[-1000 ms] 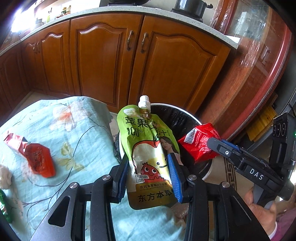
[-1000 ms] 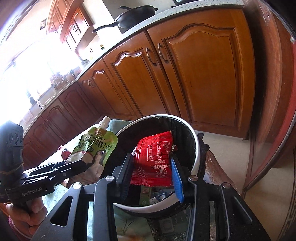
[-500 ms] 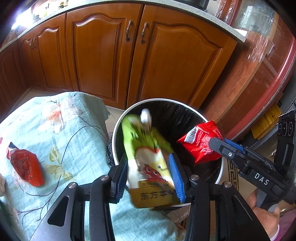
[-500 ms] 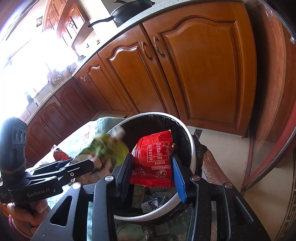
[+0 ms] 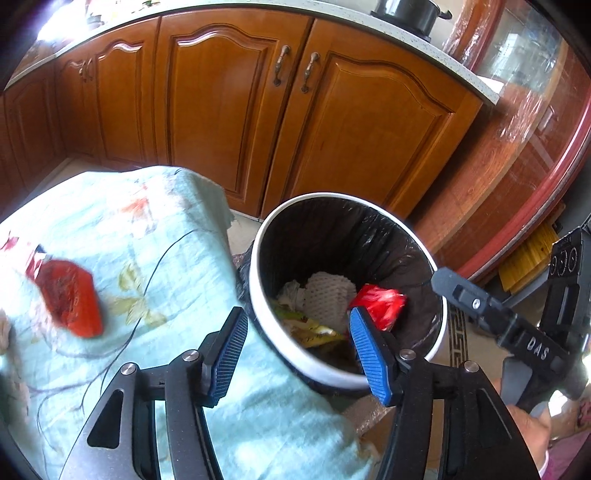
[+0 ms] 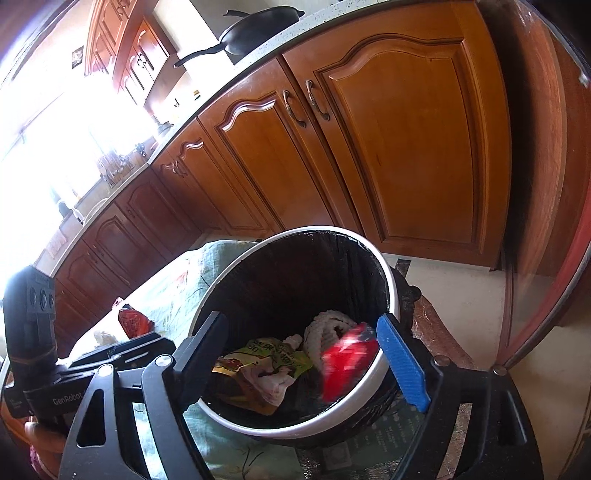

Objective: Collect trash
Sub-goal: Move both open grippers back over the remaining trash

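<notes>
A round white bin (image 5: 258,306) with a black liner stands beside the cloth-covered table; it also shows in the right wrist view (image 6: 391,295). Inside lie the green juice pouch (image 6: 269,360), a white crumpled wad (image 5: 325,295) and the red snack packet (image 6: 343,360), blurred in motion. My left gripper (image 5: 297,345) is open and empty over the bin's near rim. My right gripper (image 6: 303,365) is open and empty above the bin. A red wrapper (image 5: 68,299) lies on the table, left of the bin.
The table wears a light blue floral cloth (image 5: 147,258). Wooden kitchen cabinets (image 5: 280,122) stand behind the bin. A curved wood-and-glass cabinet (image 5: 524,147) is to the right. A black pan (image 6: 258,26) sits on the counter.
Both grippers opened. The green pouch left my left gripper and the red packet left my right gripper; both dropped into the bin.
</notes>
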Demonstrator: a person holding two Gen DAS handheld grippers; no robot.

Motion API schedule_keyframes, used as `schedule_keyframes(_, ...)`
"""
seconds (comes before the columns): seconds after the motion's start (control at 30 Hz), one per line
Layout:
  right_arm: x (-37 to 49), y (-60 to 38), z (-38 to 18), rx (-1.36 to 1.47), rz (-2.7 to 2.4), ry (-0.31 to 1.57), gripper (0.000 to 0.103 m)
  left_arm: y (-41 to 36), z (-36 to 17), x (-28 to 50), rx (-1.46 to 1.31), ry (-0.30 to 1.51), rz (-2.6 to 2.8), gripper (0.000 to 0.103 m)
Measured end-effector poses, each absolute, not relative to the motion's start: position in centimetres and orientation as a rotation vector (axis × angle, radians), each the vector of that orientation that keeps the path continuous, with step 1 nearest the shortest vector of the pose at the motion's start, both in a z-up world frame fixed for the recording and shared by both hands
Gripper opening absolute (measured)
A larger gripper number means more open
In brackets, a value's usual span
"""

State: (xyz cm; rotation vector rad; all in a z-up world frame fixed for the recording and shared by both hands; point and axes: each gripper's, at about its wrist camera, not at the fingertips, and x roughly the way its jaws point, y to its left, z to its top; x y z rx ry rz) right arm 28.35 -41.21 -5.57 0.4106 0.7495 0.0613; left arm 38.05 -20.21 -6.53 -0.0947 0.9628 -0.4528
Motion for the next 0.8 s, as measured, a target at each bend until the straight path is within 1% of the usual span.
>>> schedule_keyframes(0.23, 26.8, -39.3, -4.7, 0.412, 0.087, 0.725, 0.086, -16.5, -6.2, 35.0, -0.149, 0.947, -0.394, 0.06)
schedule_keyframes(0.4, 25.4, -36.8, -4.3, 0.396, 0.122, 0.713, 0.095, -13.5, -6.0, 32.4, -0.177, 0.933, -0.338, 0.062)
schedule_keyframes(0.47, 24.9, -35.9, -4.2, 0.395, 0.138, 0.713, 0.096, -12.1, -6.0, 31.3, -0.185, 0.929, -0.308, 0.065)
schedule_keyframes(0.8, 23.8, -30.5, -4.9, 0.39, 0.234, 0.745, 0.097, -5.9, -5.8, 27.5, -0.252, 0.933, -0.206, 0.066)
